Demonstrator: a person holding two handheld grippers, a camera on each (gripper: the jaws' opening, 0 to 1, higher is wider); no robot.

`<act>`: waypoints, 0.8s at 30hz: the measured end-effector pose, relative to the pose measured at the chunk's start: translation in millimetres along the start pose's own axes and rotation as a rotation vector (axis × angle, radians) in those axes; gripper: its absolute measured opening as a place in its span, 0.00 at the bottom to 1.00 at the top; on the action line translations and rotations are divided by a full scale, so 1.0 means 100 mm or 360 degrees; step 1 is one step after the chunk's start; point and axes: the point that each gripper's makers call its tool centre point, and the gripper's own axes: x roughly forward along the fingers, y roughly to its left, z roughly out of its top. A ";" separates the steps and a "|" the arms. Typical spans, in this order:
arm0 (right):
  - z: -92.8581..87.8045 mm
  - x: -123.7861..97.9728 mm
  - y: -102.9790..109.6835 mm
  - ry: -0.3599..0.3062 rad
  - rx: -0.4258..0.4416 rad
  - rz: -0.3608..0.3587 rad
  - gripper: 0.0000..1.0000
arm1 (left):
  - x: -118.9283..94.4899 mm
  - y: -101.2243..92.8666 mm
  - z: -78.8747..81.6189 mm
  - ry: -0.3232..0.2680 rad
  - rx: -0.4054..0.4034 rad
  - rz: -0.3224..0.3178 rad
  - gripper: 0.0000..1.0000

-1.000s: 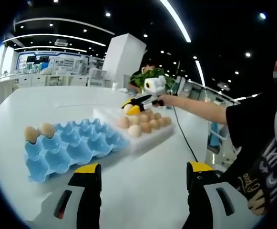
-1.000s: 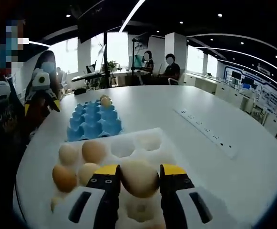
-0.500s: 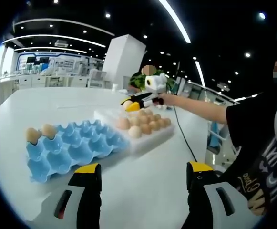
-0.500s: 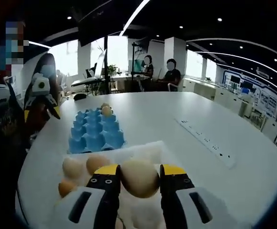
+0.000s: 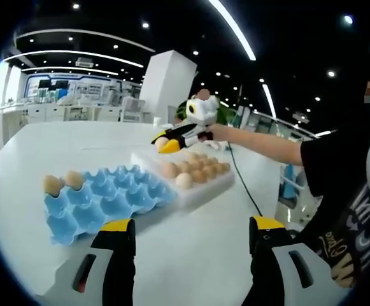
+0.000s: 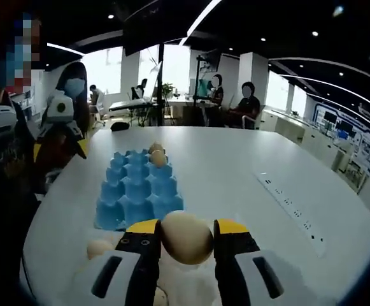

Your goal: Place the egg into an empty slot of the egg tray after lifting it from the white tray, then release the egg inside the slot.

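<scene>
In the left gripper view, the left gripper [image 5: 188, 255] hangs open and idle above the table [image 5: 191, 223]; the blue egg tray [image 5: 105, 197] lies at ten o'clock, the white tray [image 5: 194, 178] beyond it. In the right gripper view, the right gripper [image 6: 186, 245] clamps the egg [image 6: 186, 237] above the white tray, with the egg tray's empty slots straight ahead at twelve o'clock, nothing between, and two eggs [image 6: 156, 154] at its far end.

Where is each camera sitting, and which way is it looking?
Left gripper view: rides the left hand-held gripper, looking across the table at the blue egg tray and white tray; the person's arm shows.
Right gripper view: rides the right hand-held gripper, which grips an egg, facing the blue egg tray.
Shared: both trays, both grippers.
</scene>
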 end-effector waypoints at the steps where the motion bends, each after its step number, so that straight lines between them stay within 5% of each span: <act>1: 0.02 0.04 0.03 0.0000 -0.0012 0.0005 0.34 | -0.01 0.01 0.00 -0.0001 0.0001 0.0004 0.74; 24: 0.34 0.61 0.20 -0.0051 -0.0055 0.0111 0.34 | -0.11 0.12 0.07 -0.0032 0.0004 0.0053 0.74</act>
